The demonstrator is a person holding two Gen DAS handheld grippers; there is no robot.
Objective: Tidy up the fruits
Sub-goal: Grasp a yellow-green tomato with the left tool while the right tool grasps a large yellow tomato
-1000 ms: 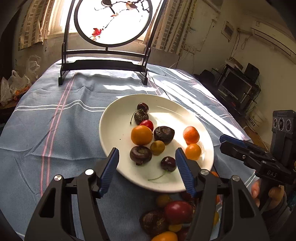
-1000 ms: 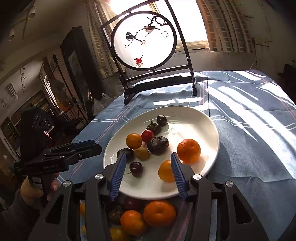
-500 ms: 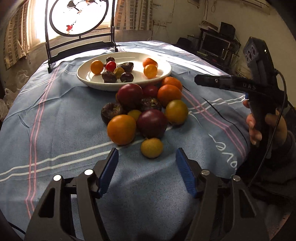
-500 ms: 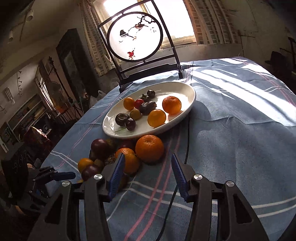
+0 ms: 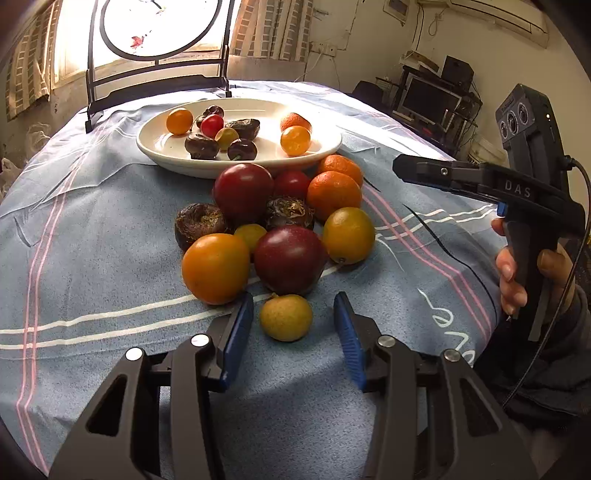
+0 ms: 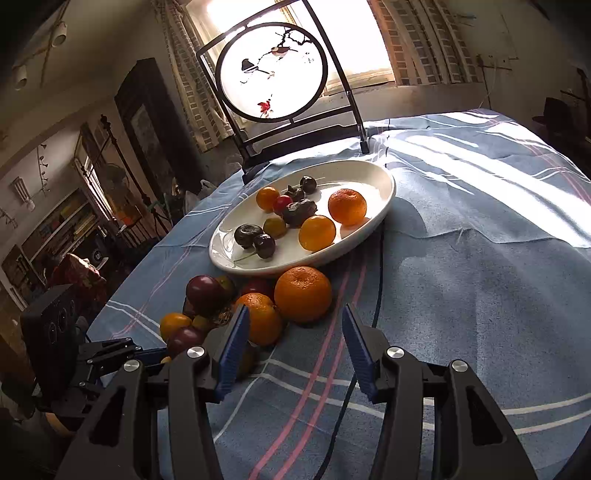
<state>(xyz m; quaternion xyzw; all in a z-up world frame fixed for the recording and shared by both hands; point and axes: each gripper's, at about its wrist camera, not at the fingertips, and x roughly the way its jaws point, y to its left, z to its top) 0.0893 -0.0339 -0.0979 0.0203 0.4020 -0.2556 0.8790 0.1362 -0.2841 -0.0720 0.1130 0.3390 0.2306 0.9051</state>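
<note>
A white plate (image 5: 168, 149) (image 6: 386, 195) holds several small fruits: oranges, cherries, dark chestnuts. In front of it a pile of loose fruit (image 5: 288, 221) (image 6: 258, 302) lies on the blue cloth. My left gripper (image 5: 293, 317) is open, its blue pads on either side of a small yellow-green fruit (image 5: 285, 316) at the pile's near edge, not touching it. My right gripper (image 6: 293, 332) is open and empty, just short of two tangerines (image 6: 303, 293). The right gripper also shows in the left wrist view (image 5: 397, 168).
A black stand with a round painted screen (image 5: 155, 29) (image 6: 271, 70) stands behind the plate. A dark cable (image 6: 376, 288) runs over the cloth from the plate towards me. The table's edge falls off at the right, with shelves and electronics (image 5: 428, 92) beyond.
Both grippers pulled back from over the plate to the near side of the loose pile. The left one has since moved forward, so the small yellow-green fruit now sits between its pads.
</note>
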